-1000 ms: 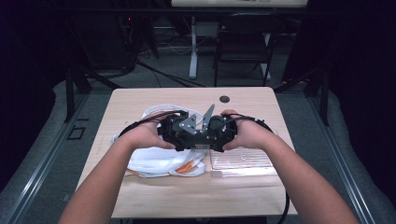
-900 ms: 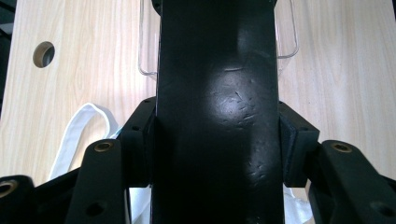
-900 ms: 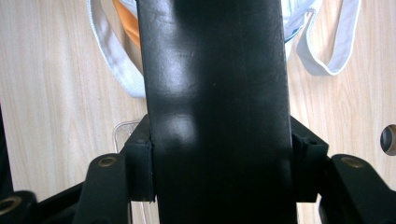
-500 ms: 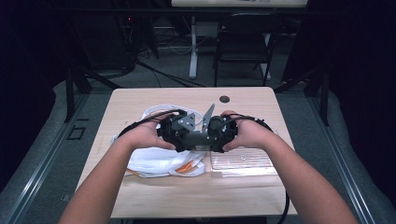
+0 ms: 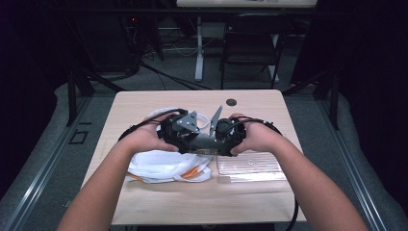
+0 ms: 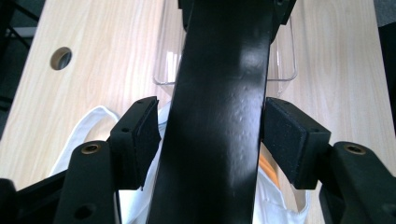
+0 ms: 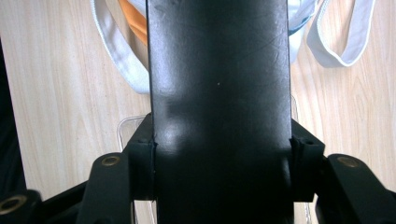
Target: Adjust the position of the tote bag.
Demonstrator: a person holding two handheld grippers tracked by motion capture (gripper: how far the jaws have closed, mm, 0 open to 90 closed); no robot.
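Black bar [image 7: 217, 112] sits clamped in the right gripper [image 7: 219, 149]; the left gripper [image 6: 212, 140], just opening, brackets it loosely mid-table [image 5: 144, 103].

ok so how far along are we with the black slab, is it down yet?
Done: the black slab is up off the table, above the white bag and clear tray.
In hand: the right gripper clamps it. The left gripper has just been opening, slab between its fingers, so probably a handover to the right.
Left: setting it down. The tray looks empty.
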